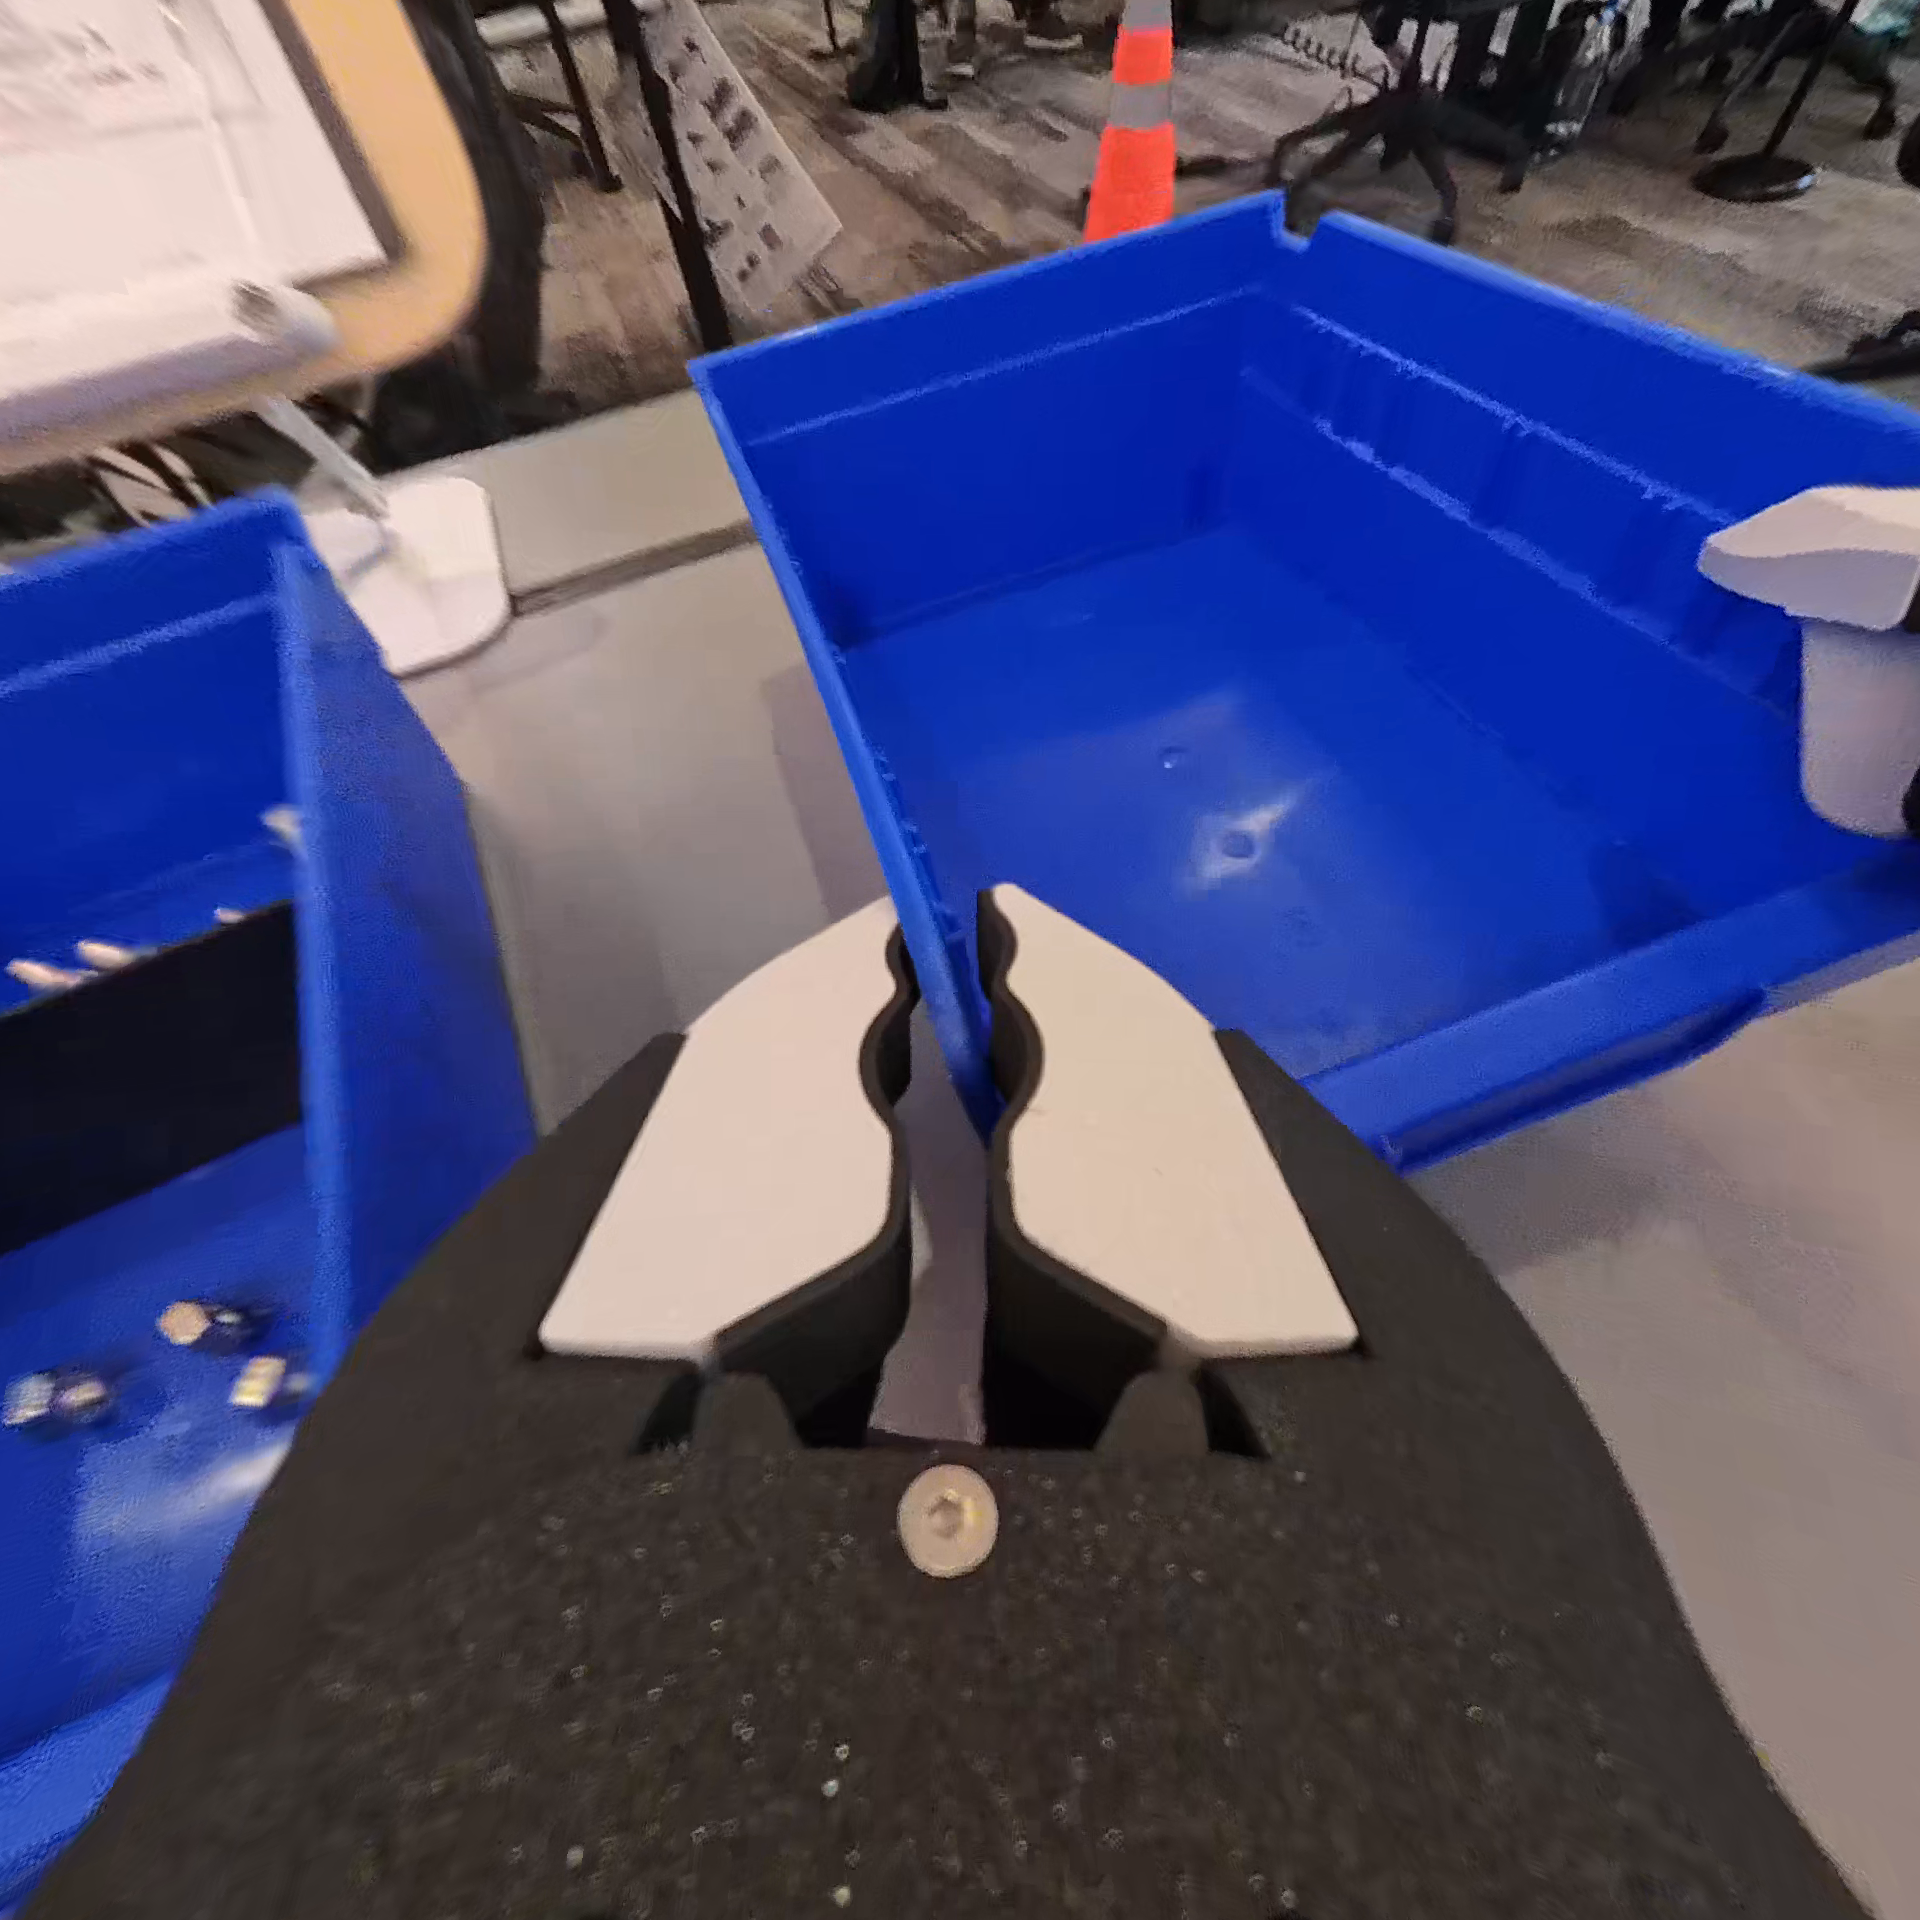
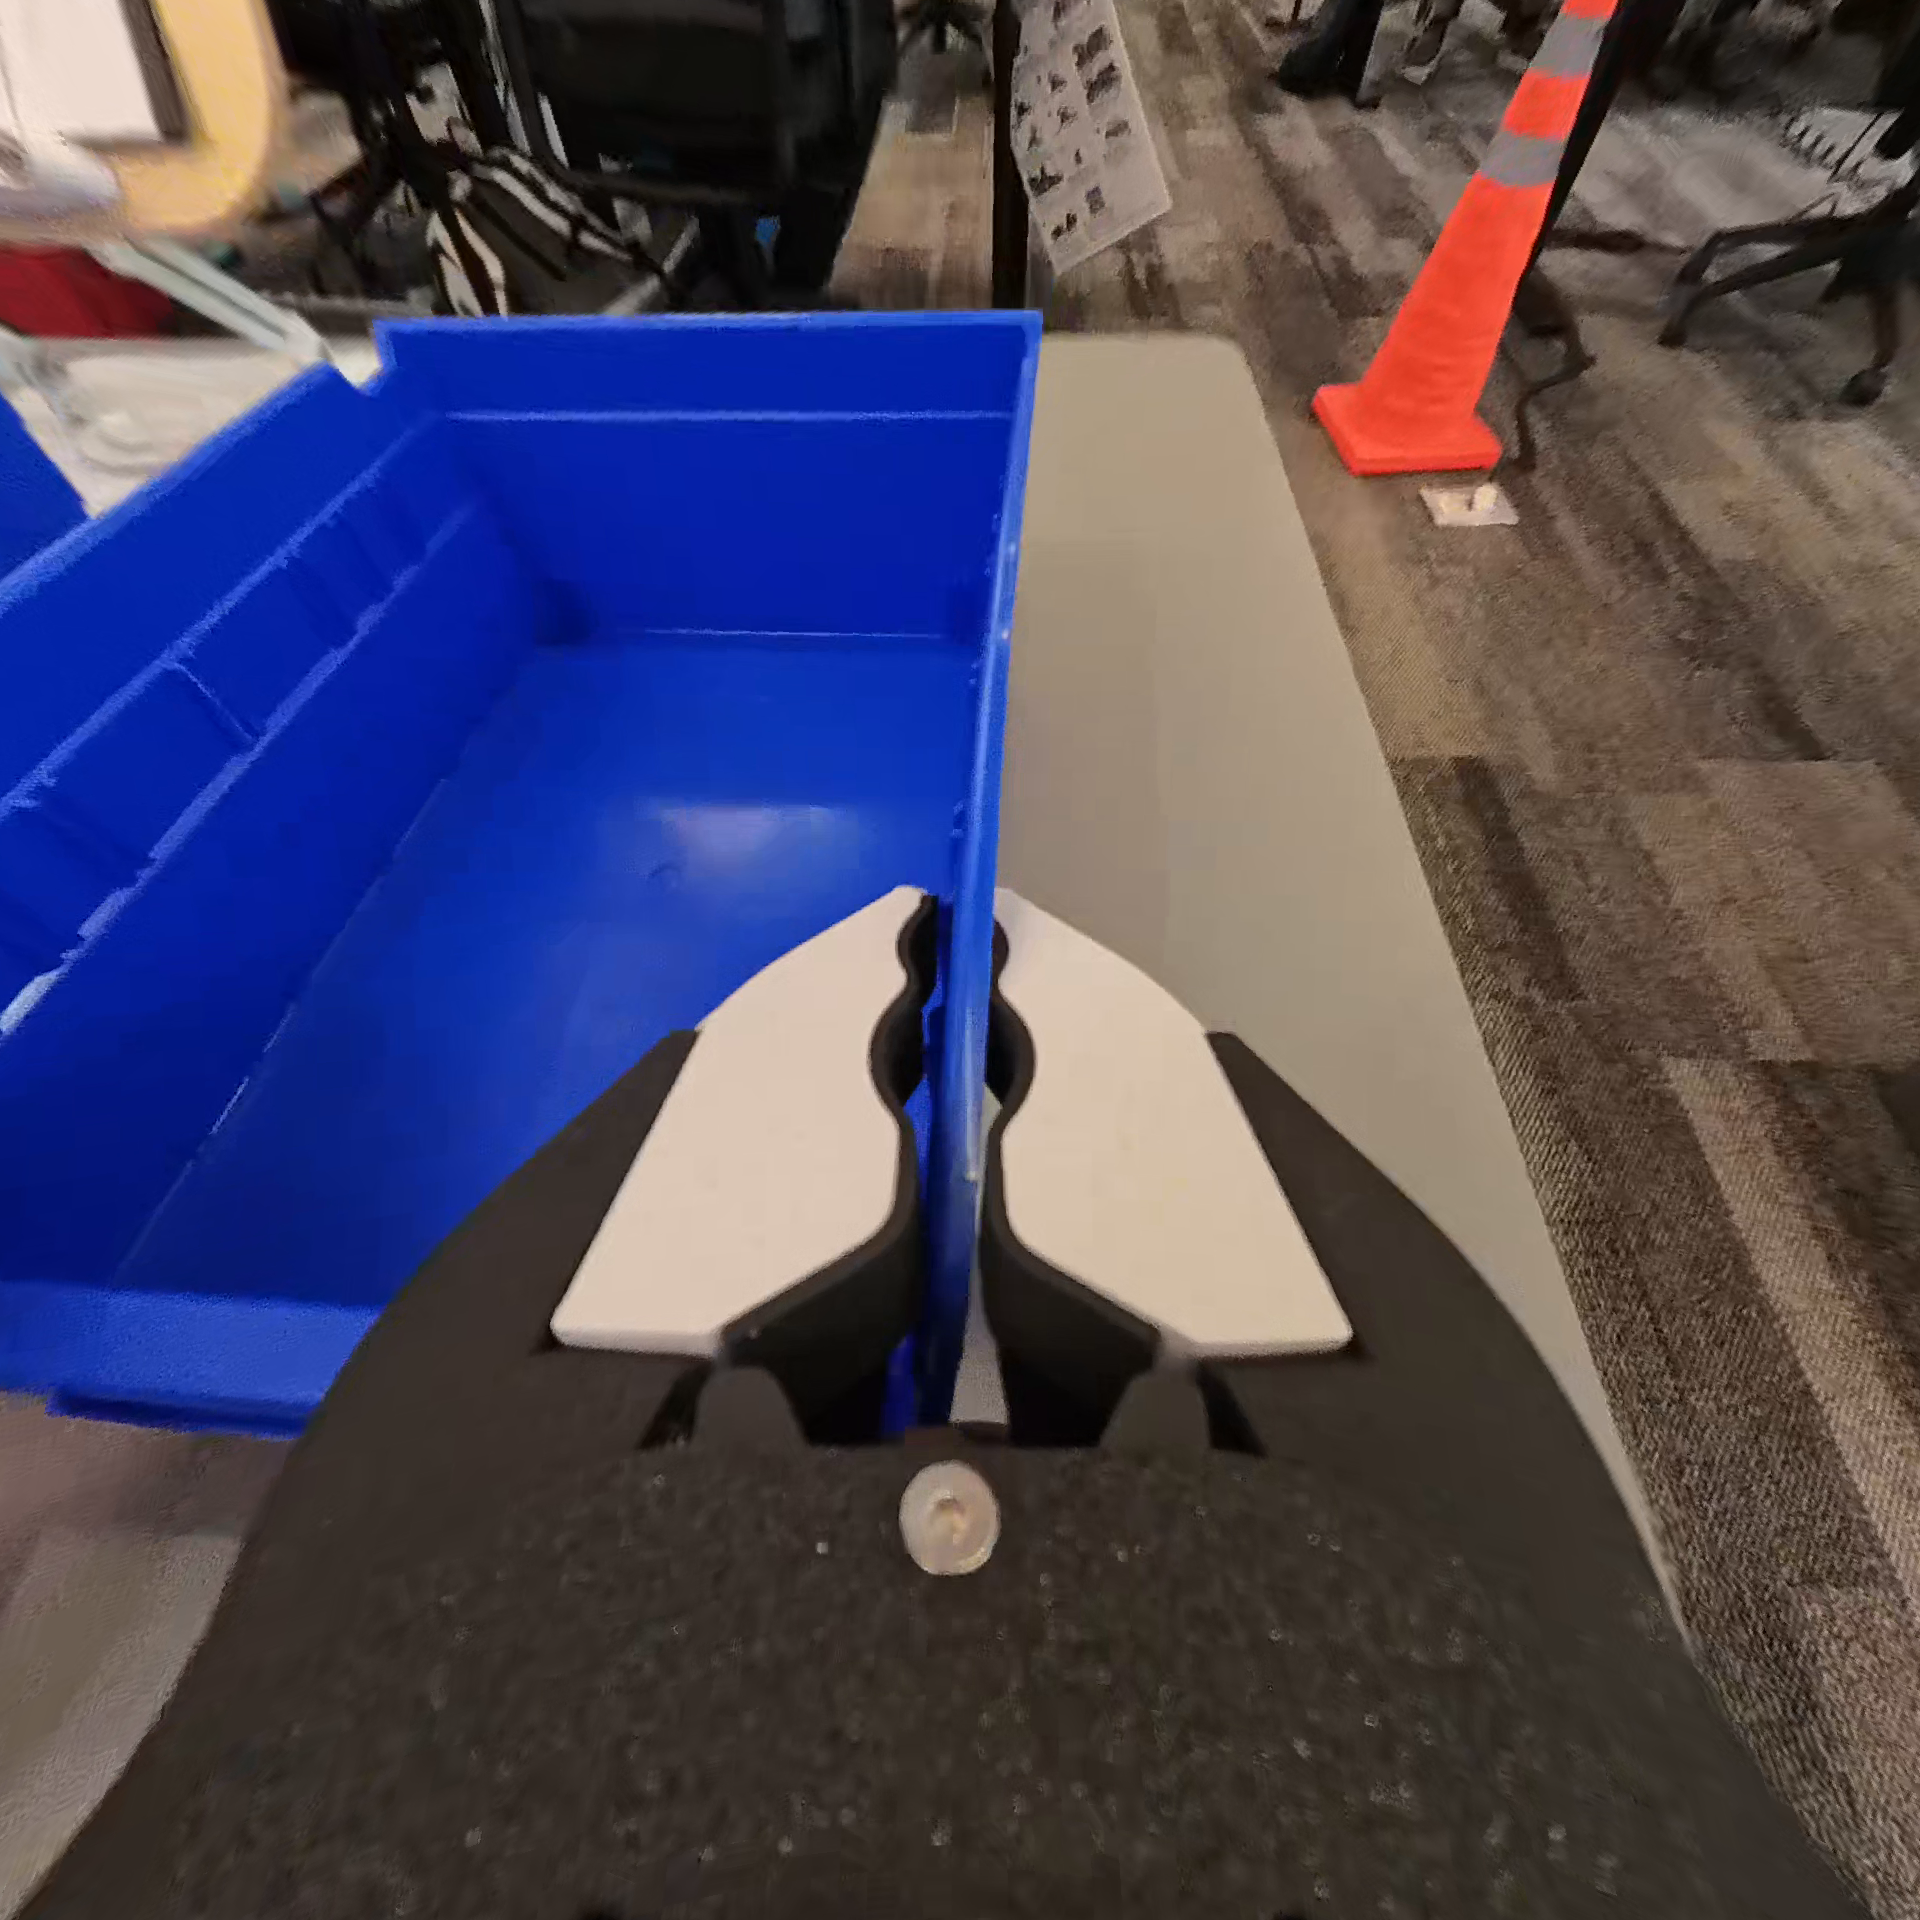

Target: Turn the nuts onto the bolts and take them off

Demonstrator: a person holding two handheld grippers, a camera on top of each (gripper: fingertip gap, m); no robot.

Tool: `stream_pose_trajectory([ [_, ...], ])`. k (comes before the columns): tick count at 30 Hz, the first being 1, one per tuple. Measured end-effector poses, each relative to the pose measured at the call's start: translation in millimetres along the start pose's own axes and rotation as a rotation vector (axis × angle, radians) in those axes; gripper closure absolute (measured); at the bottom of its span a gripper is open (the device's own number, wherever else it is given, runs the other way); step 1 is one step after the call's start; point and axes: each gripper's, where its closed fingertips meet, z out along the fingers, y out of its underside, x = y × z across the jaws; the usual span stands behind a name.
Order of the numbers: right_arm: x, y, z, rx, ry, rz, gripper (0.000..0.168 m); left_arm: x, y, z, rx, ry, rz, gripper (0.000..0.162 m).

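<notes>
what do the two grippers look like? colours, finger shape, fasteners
Left gripper and right gripper look identical: rough matte black body, one silver socket-head screw at centre, two pale grey curved fingers with wavy black inner pads. No cables, markings or sleeves visible.

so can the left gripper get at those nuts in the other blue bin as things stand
Probably not yet. The left gripper is shut on the empty bin's wall, so it would have to let go first. The nuts lie low in the second bin beside it, behind a tall wall.
</notes>
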Motion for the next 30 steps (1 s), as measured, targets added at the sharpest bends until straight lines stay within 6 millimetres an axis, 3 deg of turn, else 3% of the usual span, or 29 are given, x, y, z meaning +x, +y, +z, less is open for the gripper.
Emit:
stream_pose_trajectory([
  [2, 6.5, 12.2, 7.0, -0.005, -0.003, -0.019, 0.163, 9.3, 14.0, 5.4, -0.02, 0.026, -0.012, 0.151],
  [7, 11.1, 12.3, 3.5, 0.027, -0.066, 0.063, 0.155, 24.1, 14.9, -0.7, -0.005, 0.142, -0.041, 0.135],
  [9, 16.7, -4.9, -13.3, 0.099, -0.075, 0.047, 0.12, 27.1, 8.6, -16.0, -0.017, 0.238, -0.072, 0.112],
  [12, 27.9, -47.5, -52.1, 0.261, -0.069, 0.053, 0.117, 10.9, -21.5, -62.7, 0.064, 0.35, -0.116, 0.104],
  [14, 14.4, -77.9, -80.4, 0.361, -0.154, 0.042, 0.108, -14.0, -38.8, -97.9, 0.099, 0.391, -0.124, 0.099],
  [16, -1.7, -105.5, -106.0, 0.434, -0.189, 0.043, 0.107, -53.0, -48.0, -128.1, 0.131, 0.368, -0.117, 0.098],
  [19, -50.3, -139.1, -137.1, 0.529, -0.269, -0.005, 0.1, -130.6, -35.0, -155.7, 0.145, 0.207, -0.06, 0.099],
  [21, -93.3, -148.7, -142.8, 0.532, -0.319, -0.04, 0.098, -183.2, -7.1, -159.8, 0.111, 0.071, -0.02, 0.1],
  [23, -144.7, -146.1, -136.4, 0.501, -0.379, -0.082, 0.098, -220.8, 29.6, -156.1, 0.049, -0.004, -0.056, 0.101],
  [25, -196.7, -125.8, -115.2, 0.407, -0.425, -0.095, 0.096, -243.8, 63.7, -148.4, 0.014, -0.039, -0.142, 0.101],
  [27, -242.7, -86.8, -83.5, 0.241, -0.444, -0.073, 0.09, -257.3, 87.6, -136.6, -0.022, -0.065, -0.17, 0.104],
  [30, -294.6, -25.8, -46.2, 0.046, -0.449, -0.029, 0.088, -275.5, 95.8, -126.6, -0.022, -0.117, -0.185, 0.103],
])
